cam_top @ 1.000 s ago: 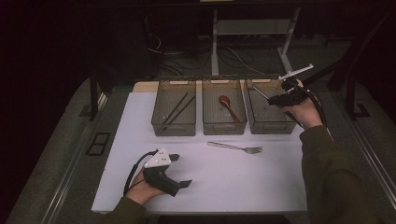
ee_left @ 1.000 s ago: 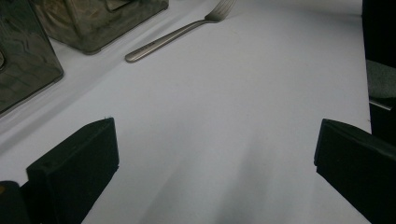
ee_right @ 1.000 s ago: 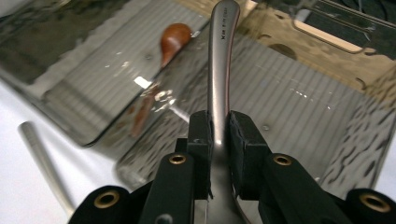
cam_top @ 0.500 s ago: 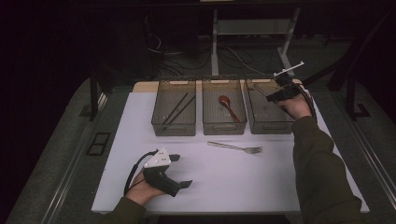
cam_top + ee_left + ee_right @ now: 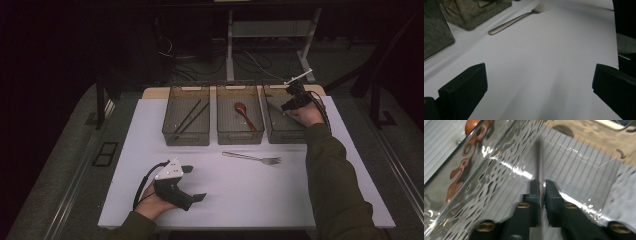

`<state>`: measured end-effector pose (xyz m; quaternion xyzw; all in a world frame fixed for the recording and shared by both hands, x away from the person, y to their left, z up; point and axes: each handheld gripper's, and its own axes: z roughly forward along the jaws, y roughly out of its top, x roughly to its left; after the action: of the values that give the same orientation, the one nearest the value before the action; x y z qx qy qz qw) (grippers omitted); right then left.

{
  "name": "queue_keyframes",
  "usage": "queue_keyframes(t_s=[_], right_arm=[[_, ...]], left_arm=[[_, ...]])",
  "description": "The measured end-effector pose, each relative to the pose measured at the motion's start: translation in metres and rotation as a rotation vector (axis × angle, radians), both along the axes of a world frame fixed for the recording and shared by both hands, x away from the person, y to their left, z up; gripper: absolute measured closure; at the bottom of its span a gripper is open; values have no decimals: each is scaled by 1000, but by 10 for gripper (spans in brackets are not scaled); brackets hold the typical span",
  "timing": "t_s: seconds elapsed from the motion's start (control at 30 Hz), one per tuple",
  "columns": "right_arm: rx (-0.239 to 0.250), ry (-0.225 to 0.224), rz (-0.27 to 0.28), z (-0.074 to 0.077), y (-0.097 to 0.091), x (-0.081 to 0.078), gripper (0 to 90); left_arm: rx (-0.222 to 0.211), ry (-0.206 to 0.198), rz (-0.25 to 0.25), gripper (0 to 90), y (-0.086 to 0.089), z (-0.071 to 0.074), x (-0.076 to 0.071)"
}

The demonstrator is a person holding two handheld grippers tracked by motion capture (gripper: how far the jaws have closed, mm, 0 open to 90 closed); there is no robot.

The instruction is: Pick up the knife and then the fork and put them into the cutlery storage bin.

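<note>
Over the white surface (image 5: 150, 130) our right gripper (image 5: 541, 185), clenched on a knife (image 5: 539, 160), lowers it into the right-hand bin (image 5: 280, 136); releasing comes next.

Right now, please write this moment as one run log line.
right gripper: shut on metal utensil, over right bin | left gripper: open, resting on table | fork: on table
</note>
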<state>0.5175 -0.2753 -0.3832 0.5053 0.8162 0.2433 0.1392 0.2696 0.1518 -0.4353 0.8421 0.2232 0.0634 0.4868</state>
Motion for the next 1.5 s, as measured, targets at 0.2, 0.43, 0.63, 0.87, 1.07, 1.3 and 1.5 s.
queue_keyframes(t_s=[0.2,0.43,0.63,0.87,1.07,1.3,1.5], right_arm=[[47,-34,0,8,-8,-7,780],[130,-58,13,15,-14,-22,587],[198,-105,46,23,-25,-44,505],[273,-158,103,31,-31,-75,431],[279,-198,160,35,-28,-102,416],[310,-217,223,32,-20,-130,408],[345,-221,259,25,-12,-146,407]], left_arm=[[8,-2,-8,0,-1,0,0],[9,-1,-6,0,-1,0,0],[10,-1,-4,0,-2,0,-1],[12,1,-5,0,-3,0,-1],[13,2,-3,0,-2,0,-1],[18,0,-1,0,-2,0,-2],[12,0,8,0,-2,0,-1]])
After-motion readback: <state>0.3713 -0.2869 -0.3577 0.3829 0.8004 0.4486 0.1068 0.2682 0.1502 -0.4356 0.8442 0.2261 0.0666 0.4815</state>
